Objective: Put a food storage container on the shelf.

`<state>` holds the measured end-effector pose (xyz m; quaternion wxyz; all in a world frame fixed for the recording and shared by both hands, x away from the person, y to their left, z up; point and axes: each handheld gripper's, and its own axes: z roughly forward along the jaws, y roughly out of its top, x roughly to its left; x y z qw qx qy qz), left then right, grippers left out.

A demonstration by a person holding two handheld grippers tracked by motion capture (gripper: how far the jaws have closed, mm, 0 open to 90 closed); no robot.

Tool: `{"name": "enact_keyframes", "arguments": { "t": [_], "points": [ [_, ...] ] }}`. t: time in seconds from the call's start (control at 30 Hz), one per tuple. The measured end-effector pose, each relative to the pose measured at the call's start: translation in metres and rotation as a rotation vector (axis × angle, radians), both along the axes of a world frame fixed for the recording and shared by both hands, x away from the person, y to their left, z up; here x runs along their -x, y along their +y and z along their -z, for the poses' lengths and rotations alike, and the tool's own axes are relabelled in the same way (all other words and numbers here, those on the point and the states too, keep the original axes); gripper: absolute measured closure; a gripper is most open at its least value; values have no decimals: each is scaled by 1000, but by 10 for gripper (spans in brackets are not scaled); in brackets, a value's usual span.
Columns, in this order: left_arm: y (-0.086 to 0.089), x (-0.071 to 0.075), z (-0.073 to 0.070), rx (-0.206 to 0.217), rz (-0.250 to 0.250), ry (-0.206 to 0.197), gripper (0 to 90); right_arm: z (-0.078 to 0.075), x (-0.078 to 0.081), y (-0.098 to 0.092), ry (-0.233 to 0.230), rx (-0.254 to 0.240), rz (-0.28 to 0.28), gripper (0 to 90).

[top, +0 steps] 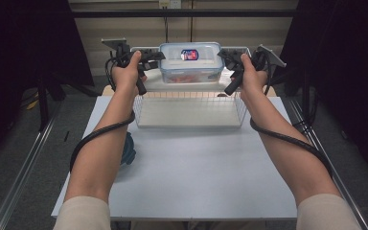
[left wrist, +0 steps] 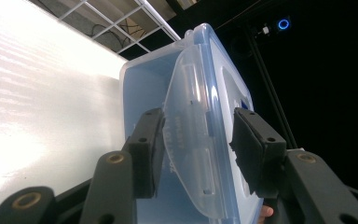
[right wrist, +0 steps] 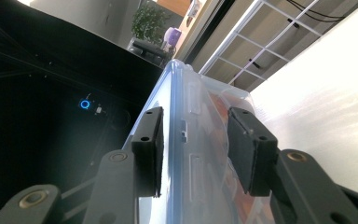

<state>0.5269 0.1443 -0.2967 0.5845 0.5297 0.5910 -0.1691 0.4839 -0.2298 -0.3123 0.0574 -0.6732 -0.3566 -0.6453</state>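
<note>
both grippers work the container point(top: 190, 62) end latches: left gripper point(left wrist: 196, 140) released around its lifted flap point(left wrist: 191, 140); right gripper point(right wrist: 193, 149) straddles its latch, contact unclear. next: free the lid.

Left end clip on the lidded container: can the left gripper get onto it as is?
Probably yes. The left gripper already straddles the container at its end, and the clip flap sits between the jaws, swung out. One pad is at the flap; the other looks apart. Nothing blocks it.

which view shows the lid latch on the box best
The left gripper view: the clear side latch of the plastic box sits close up between the jaws. The right gripper view gives the opposite latch edge-on; the high view shows them tiny.
</note>
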Motion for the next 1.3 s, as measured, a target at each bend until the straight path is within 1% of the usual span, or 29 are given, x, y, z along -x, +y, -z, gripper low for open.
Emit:
{"name": "enact_keyframes", "arguments": {
  "t": [0.07, 0.2, 0.27, 0.3, 0.37, 0.4, 0.43, 0.5, 0.53, 0.57, 0.6, 0.63, 0.7, 0.73, 0.8, 0.83, 0.87, 0.9, 0.93, 0.97, 1.0, 1.03, 1.07, 1.1, 1.13, 1.17, 1.23, 1.27, 1.3],
  "points": [
    [-1, -1, 0, 1, -9, 1, 540, 0, 0, 1, 3, 15, 6, 574],
    [-3, -2, 0, -9, -15, -3, 534, 0, 0, 1, 0, 14, 9, 571],
    [-3, -2, 1, -16, -18, 0, 528, 1, 1, 2, -1, 30, 7, 564],
    [-3, -2, 1, -16, -18, 0, 526, 1, 1, 2, -1, 30, 7, 564],
    [-4, -2, 1, -30, -19, -1, 523, 1, 1, 2, 5, 41, 3, 555],
    [-4, -1, 0, -45, -19, -6, 524, 1, 1, 3, 1, 62, 2, 542],
    [-4, -1, 0, -45, -19, -6, 523, 1, 1, 3, 1, 62, 2, 542],
    [-5, 1, -2, -62, -19, -14, 526, 0, 2, 4, -12, 78, 2, 504],
    [-5, 2, -3, -68, -19, -19, 527, -1, 2, 4, -15, 95, -2, 488],
    [-5, 2, -3, -68, -19, -19, 526, -1, 2, 4, -15, 95, -2, 488],
    [-4, 3, -4, -69, -24, -28, 513, -2, 4, 6, -22, 109, -4, 453],
    [-4, 3, -4, -69, -24, -28, 495, -2, 4, 6, -22, 109, -4, 453],
    [-5, 4, -7, -73, -26, -33, 472, -3, 7, 7, -31, 125, -9, 412],
    [-5, 7, -10, -67, -20, -49, 479, -4, 8, 8, -35, 126, -9, 400],
    [-6, 11, -15, -89, -16, -68, 462, -5, 11, 9, -37, 128, -10, 394],
    [-6, 11, -15, -89, -16, -68, 449, -5, 11, 9, -37, 128, -10, 394],
    [-6, 14, -18, -96, -15, -80, 433, -5, 15, 9, -51, 145, -11, 381],
    [-6, 14, -18, -96, -15, -80, 416, -5, 15, 9, -51, 145, -11, 381],
    [-6, 18, -19, -104, -18, -84, 399, -7, 19, 8, -62, 167, -17, 362],
    [-6, 18, -19, -104, -18, -84, 383, -7, 19, 8, -62, 167, -17, 362],
    [-6, 23, -19, -108, -5, -84, 378, -9, 24, 8, -73, 190, -20, 326],
    [-6, 23, -19, -108, -5, -84, 375, -9, 24, 8, -73, 190, -20, 326],
    [-7, 26, -18, -105, -12, -86, 375, -9, 26, 8, -89, 203, -16, 318],
    [-8, 28, -18, -106, -4, -87, 374, -10, 29, 7, -98, 210, -19, 312],
    [-9, 33, -18, -116, 5, -95, 355, -11, 35, 6, -109, 217, -22, 301],
    [-9, 36, -18, -112, 10, -90, 345, -12, 38, 6, -104, 213, -27, 299],
    [-10, 41, -16, -111, 4, -93, 319, -10, 44, 5, -106, 217, -34, 292],
    [-9, 44, -15, -110, 10, -90, 308, -9, 46, 5, -106, 216, -36, 291],
    [-9, 44, -15, -110, 10, -90, 300, -9, 46, 5, -106, 216, -36, 291]
  ]
}}
